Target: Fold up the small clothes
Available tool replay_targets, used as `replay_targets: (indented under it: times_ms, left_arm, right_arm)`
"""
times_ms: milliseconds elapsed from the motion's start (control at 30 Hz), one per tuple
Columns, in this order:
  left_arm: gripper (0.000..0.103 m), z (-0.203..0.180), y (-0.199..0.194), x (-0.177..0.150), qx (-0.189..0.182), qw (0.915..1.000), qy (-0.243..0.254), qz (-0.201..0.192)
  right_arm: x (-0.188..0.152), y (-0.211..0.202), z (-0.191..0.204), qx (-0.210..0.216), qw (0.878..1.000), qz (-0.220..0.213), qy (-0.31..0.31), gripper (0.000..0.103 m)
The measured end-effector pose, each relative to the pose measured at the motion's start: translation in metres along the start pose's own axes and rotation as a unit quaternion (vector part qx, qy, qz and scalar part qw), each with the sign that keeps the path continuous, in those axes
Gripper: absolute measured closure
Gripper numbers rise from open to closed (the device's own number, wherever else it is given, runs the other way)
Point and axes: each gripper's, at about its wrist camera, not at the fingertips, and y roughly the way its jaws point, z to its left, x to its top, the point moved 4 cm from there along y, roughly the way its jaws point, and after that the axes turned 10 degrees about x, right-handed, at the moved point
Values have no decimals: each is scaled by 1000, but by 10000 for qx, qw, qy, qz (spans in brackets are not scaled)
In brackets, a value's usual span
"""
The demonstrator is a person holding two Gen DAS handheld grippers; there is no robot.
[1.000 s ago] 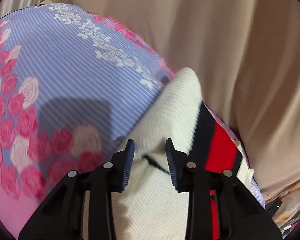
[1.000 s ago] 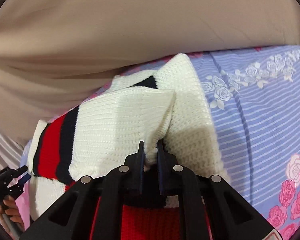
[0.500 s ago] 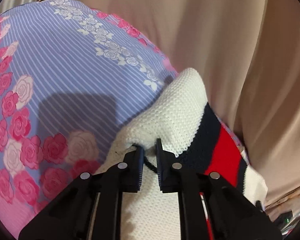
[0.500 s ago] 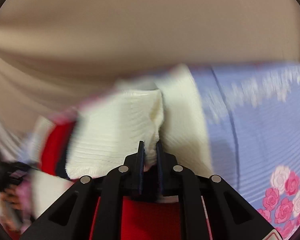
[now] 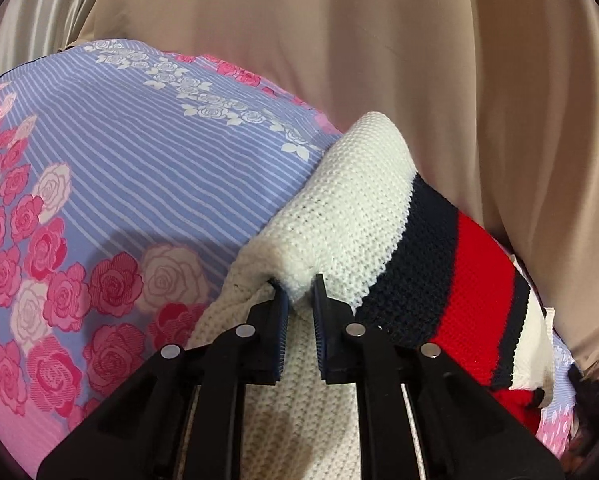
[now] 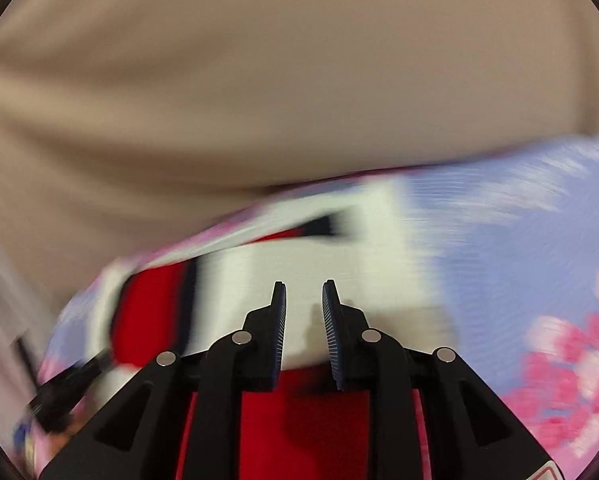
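The left gripper (image 5: 298, 288) pinches a folded edge of the cream knitted sweater with navy and red bands (image 5: 351, 216), which lies on the lilac striped bedsheet printed with pink roses (image 5: 119, 184). The right gripper (image 6: 304, 294) hovers above the sweater (image 6: 259, 276), fingers spread, holding nothing; its view is motion-blurred.

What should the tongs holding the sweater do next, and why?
Probably carry the fold across and lay it down: the left tongs pinch a raised fold of the sweater above the bedsheet, while the right tongs are open, holding nothing.
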Motion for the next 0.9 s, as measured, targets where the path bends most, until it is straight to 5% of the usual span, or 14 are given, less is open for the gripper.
replay_targets:
  times_ms: [133,300,433,600,733,800,900]
  left_arm:
    - [90,-6,-2,-2,177,9997,160,-110]
    - [90,2,-2,-4,-143,9999,-39,-6]
    - [90,-1,-2,-5,-107,9999,27,-10]
    - [90,0,1,-3,-138,9999,-3,6]
    - [90,-1,2,-3,-47,10000,47,-16]
    - [90,-1,3,-2,-28,10000,59,-24]
    - [89,0,2,-2,-82,10000,22,-13]
  right_arm:
    - [-8,99,94,245,9899,877,-1087,86]
    - [-9,212,118,-304,9830,1322,-1237,89]
    - [13,223,132,-434,9840,1248,-1199,91]
    - [13,170,128,3,9909,765,-1112,90]
    - [18,163,117,-44,9920,659,-1075,72]
    - [25,170,127,115,9911,723,-1114,34]
    - [34,188,149,333,9872,803,-1339,31]
